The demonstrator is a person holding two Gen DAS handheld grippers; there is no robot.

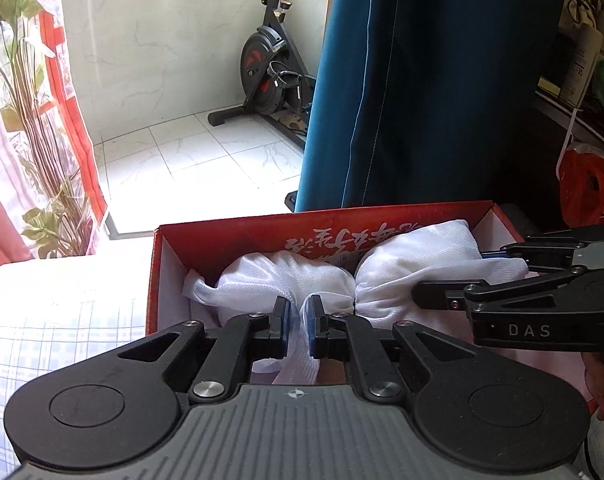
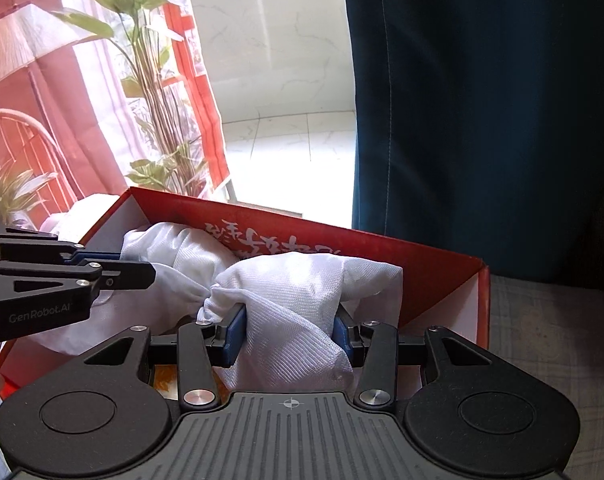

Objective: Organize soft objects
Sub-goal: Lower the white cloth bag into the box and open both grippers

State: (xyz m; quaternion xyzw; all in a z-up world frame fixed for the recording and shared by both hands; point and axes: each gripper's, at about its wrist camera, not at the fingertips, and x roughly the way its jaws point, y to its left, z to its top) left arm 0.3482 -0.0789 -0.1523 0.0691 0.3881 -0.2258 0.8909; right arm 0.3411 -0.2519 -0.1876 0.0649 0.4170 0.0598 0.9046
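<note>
An open red cardboard box (image 1: 221, 236) (image 2: 422, 264) with white printed characters holds a white cloth bundle (image 1: 285, 276) (image 2: 297, 280) with two puffy lobes joined at a twisted waist. My left gripper (image 1: 300, 314) is shut on a thin fold of the cloth at that waist, low over the box's near side. It also reaches in from the left in the right wrist view (image 2: 135, 266). My right gripper (image 2: 289, 320) is shut on a thick bunch of the right lobe, the cloth filling the gap between its blue pads. It reaches in from the right in the left wrist view (image 1: 450, 276).
The box rests on a pale checked bedsheet (image 1: 61, 320) (image 2: 542, 320). Behind it hangs a dark blue curtain (image 1: 422, 80) (image 2: 482, 100). An exercise bike (image 1: 269, 68) stands on the tiled floor, with a leafy plant (image 1: 41, 140) at left, an orange bag (image 1: 586, 188) at right.
</note>
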